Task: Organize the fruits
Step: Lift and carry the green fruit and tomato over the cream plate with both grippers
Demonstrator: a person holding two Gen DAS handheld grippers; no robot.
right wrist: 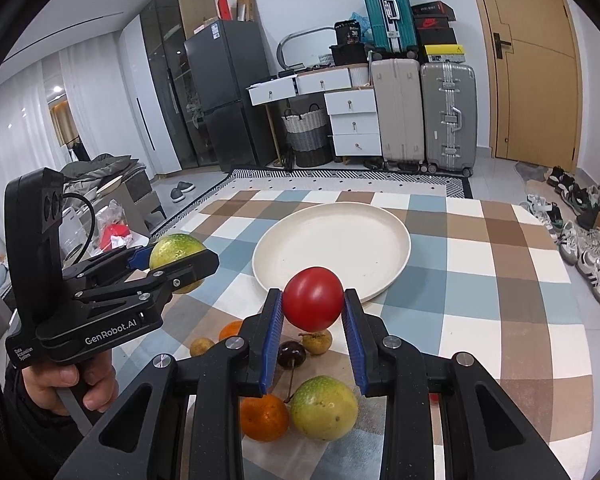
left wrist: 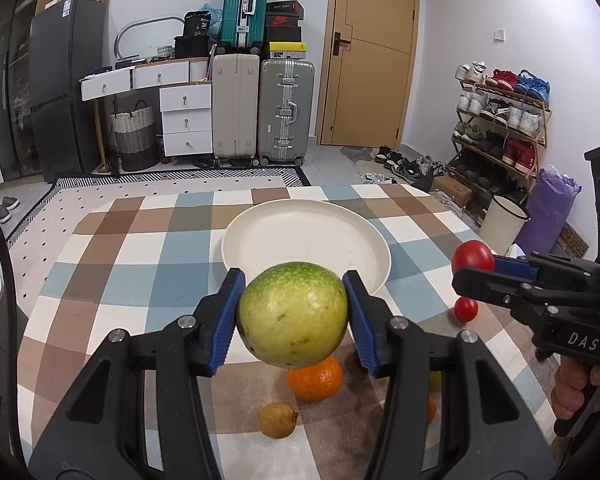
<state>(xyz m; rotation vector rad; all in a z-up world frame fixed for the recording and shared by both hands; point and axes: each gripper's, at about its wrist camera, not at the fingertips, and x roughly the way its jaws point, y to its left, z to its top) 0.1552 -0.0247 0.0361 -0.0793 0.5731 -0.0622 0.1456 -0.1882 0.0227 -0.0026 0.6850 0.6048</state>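
My left gripper [left wrist: 293,309] is shut on a large green-yellow fruit [left wrist: 292,314], held above the checked tablecloth just in front of the white plate [left wrist: 260,240]. My right gripper [right wrist: 312,308] is shut on a red tomato [right wrist: 313,298], also lifted near the plate's [right wrist: 360,216] front rim. In the left wrist view that tomato [left wrist: 473,256] shows at the right, in the other gripper's tips. On the cloth lie an orange [left wrist: 315,380], a small brown fruit [left wrist: 277,420], a small red tomato [left wrist: 465,309], another green fruit [right wrist: 324,408], a tangerine [right wrist: 264,418] and a dark cherry [right wrist: 291,354].
The plate holds nothing. A person's hand [right wrist: 66,380] grips the left tool's handle. Beyond the table stand suitcases [left wrist: 260,112], white drawers [left wrist: 186,120], a dark fridge [left wrist: 66,84] and a shoe rack [left wrist: 500,120]. A white bin [left wrist: 502,228] sits off the table's right edge.
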